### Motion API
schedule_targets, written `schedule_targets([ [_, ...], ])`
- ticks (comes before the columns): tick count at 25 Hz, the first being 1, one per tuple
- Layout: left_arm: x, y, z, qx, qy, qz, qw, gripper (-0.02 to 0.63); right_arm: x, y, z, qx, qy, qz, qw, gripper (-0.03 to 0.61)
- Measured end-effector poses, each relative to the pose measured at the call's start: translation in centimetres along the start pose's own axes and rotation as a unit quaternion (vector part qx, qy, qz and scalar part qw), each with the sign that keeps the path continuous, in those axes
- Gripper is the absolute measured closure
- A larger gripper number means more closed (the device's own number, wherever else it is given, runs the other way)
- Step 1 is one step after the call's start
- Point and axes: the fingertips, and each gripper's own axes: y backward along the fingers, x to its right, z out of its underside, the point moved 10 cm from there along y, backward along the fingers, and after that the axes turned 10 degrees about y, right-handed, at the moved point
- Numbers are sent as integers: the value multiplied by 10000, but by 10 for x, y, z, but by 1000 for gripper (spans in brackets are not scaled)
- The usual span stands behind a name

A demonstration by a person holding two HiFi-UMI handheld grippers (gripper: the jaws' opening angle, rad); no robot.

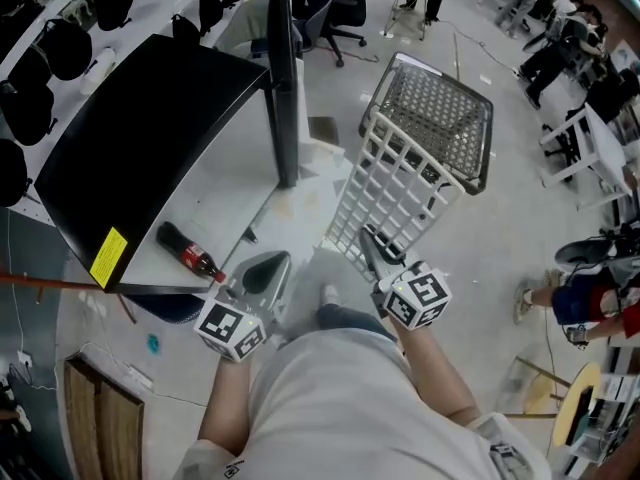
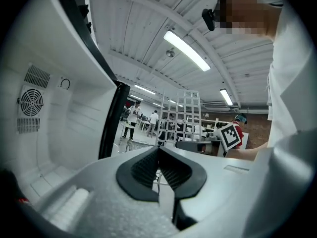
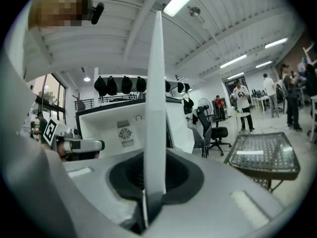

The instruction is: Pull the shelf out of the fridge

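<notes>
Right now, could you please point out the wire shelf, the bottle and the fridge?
wire shelf (image 1: pixel 395 198), head view, its white grid.
bottle (image 1: pixel 188 252), head view, middle of its body.
fridge (image 1: pixel 140 128), head view, its black outer wall.

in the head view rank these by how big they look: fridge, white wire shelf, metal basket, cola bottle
1. fridge, clearly the largest.
2. white wire shelf and metal basket: they look about alike, and the basket sits farther from the camera, so I won't rank them.
3. cola bottle, by far the smallest.
</notes>
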Motion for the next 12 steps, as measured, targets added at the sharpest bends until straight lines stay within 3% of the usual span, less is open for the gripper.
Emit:
schedule_targets([
  [7, 2, -10, -9, -21, -241, -20, 9997, 606, 2, 5, -15, 48, 998, 114, 9949, 551],
  [12, 3, -15, -14, -33, -358, -36, 9993, 606, 3, 8, -25, 76, 1375, 137, 9904, 551],
])
